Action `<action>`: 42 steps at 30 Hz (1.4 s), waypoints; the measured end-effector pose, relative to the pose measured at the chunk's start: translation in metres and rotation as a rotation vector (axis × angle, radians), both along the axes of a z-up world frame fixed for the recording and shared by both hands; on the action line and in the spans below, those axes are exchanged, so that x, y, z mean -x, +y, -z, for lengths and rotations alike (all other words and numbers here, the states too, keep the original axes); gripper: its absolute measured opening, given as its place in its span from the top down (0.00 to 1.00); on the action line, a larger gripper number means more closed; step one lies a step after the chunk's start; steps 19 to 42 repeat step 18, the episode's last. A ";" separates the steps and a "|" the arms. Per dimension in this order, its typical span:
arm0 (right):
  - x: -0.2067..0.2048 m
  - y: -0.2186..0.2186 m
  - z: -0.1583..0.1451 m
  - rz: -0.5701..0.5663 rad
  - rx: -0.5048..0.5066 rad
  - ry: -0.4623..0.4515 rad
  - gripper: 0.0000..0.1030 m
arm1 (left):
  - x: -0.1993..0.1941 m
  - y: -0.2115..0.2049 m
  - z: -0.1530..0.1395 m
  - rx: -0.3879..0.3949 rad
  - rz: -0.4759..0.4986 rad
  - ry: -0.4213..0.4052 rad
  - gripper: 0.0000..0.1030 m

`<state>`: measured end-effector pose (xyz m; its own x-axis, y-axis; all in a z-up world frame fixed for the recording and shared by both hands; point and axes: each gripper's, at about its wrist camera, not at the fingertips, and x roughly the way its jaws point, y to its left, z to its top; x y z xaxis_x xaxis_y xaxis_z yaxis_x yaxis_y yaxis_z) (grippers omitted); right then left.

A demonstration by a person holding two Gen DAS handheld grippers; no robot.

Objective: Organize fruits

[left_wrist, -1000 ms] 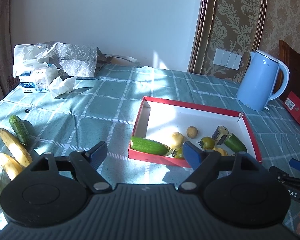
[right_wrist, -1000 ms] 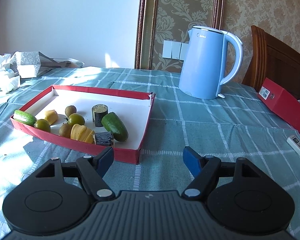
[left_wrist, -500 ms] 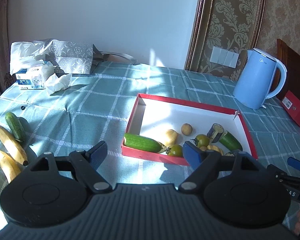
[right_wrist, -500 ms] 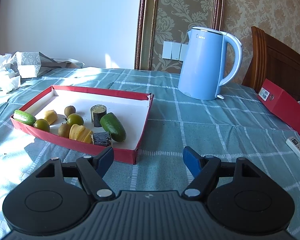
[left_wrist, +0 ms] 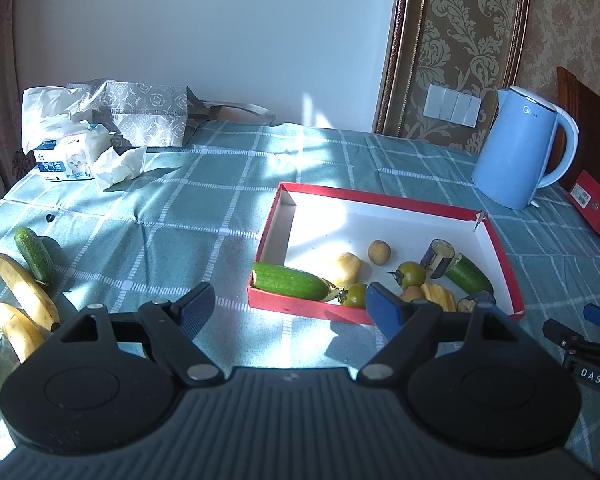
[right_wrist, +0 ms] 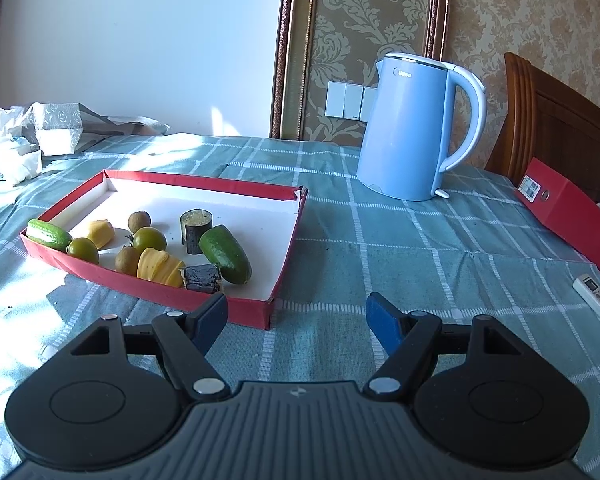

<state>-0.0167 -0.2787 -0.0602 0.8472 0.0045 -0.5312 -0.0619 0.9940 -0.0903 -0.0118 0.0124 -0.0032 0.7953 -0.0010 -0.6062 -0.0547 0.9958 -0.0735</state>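
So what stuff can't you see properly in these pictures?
- Left wrist view: bananas, cut off by the left edge and partly hidden by the left gripper.
- Left wrist view: right gripper, cut off by the right edge.
- Right wrist view: remote, buttons too small to read.

We see strong sunlight falling in bright patches on the tabletop (left_wrist: 204, 216) and inside the red tray (left_wrist: 496, 248), where the white floor glares so much it almost washes out. The fruits throw short dark shadows, and the left gripper (left_wrist: 290, 306) and the right gripper (right_wrist: 296, 314) look dark against the light. Both pictures are sharp in the middle, but the edges bend and go dark in the corners.
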 end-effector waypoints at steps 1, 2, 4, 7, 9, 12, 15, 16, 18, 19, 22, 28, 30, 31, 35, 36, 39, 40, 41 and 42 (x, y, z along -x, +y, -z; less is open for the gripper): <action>0.000 0.000 0.000 -0.001 -0.002 0.000 0.26 | 0.000 0.000 0.000 0.001 0.002 0.001 0.21; 0.000 0.000 0.000 -0.001 -0.003 0.001 0.26 | 0.000 0.000 0.000 0.000 0.004 0.001 0.21; 0.000 0.000 0.000 -0.003 -0.001 0.002 0.26 | -0.001 0.000 0.000 -0.003 0.005 0.001 0.21; -0.001 0.001 0.000 -0.003 0.000 0.001 0.26 | -0.002 0.000 0.000 -0.004 0.012 0.006 0.21; -0.001 0.001 0.000 -0.003 0.000 0.001 0.26 | -0.003 0.000 0.001 -0.008 0.012 0.006 0.21; -0.001 0.001 0.000 -0.003 -0.001 0.003 0.26 | -0.003 0.000 0.002 -0.010 0.013 0.007 0.21; -0.002 0.001 0.000 -0.002 -0.001 0.001 0.26 | -0.004 0.001 0.002 -0.020 0.014 0.001 0.21; -0.003 0.002 0.000 -0.002 -0.001 0.003 0.26 | -0.005 0.001 0.003 -0.021 0.015 0.001 0.21; -0.003 0.002 0.001 -0.001 -0.001 0.005 0.26 | -0.005 0.000 0.003 -0.025 0.014 -0.005 0.21; -0.003 0.002 0.001 -0.001 -0.001 0.005 0.26 | -0.005 0.000 0.003 -0.025 0.014 -0.005 0.21; -0.003 0.002 0.001 -0.001 -0.001 0.005 0.26 | -0.005 0.000 0.003 -0.025 0.014 -0.005 0.21; -0.003 0.002 0.001 -0.001 -0.001 0.005 0.26 | -0.005 0.000 0.003 -0.025 0.014 -0.005 0.21; -0.003 0.002 0.001 -0.001 -0.001 0.005 0.26 | -0.005 0.000 0.003 -0.025 0.014 -0.005 0.21; -0.003 0.002 0.001 -0.001 -0.001 0.005 0.26 | -0.005 0.000 0.003 -0.025 0.014 -0.005 0.21; -0.003 0.002 0.001 -0.001 -0.001 0.005 0.26 | -0.005 0.000 0.003 -0.025 0.014 -0.005 0.21; -0.003 0.002 0.001 -0.001 -0.001 0.005 0.26 | -0.005 0.000 0.003 -0.025 0.014 -0.005 0.21; -0.003 0.002 0.001 -0.001 -0.001 0.005 0.26 | -0.005 0.000 0.003 -0.025 0.014 -0.005 0.21; -0.003 0.002 0.001 -0.001 -0.001 0.005 0.26 | -0.005 0.000 0.003 -0.025 0.014 -0.005 0.21; -0.003 0.002 0.001 -0.001 -0.001 0.005 0.26 | -0.005 0.000 0.003 -0.025 0.014 -0.005 0.21; -0.003 0.002 0.001 -0.001 -0.001 0.005 0.26 | -0.005 0.000 0.003 -0.025 0.014 -0.005 0.21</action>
